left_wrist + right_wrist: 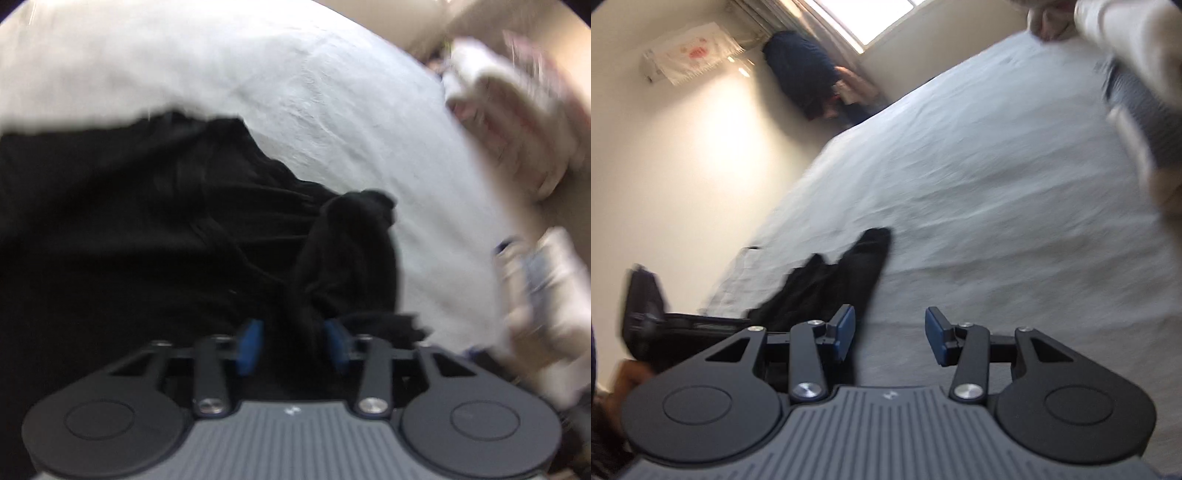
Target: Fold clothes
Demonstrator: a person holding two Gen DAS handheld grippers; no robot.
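A black garment (129,221) lies spread over the left half of a white bed sheet (332,110). My left gripper (293,345) is shut on a bunched fold of that black cloth, which rises between the blue pads (251,343). In the right wrist view my right gripper (890,338) stands open above the sheet (979,184) with nothing between its fingers. A corner of the black garment (849,273) lies just left of and beyond its left finger. Both views are blurred by motion.
A blurred pile of light clothes (517,122) sits at the bed's right edge. A pale sleeve with a grey cuff (1137,92) crosses the upper right. A dark bag (801,70) hangs on the wall by the window. A black object (646,306) sits at the left.
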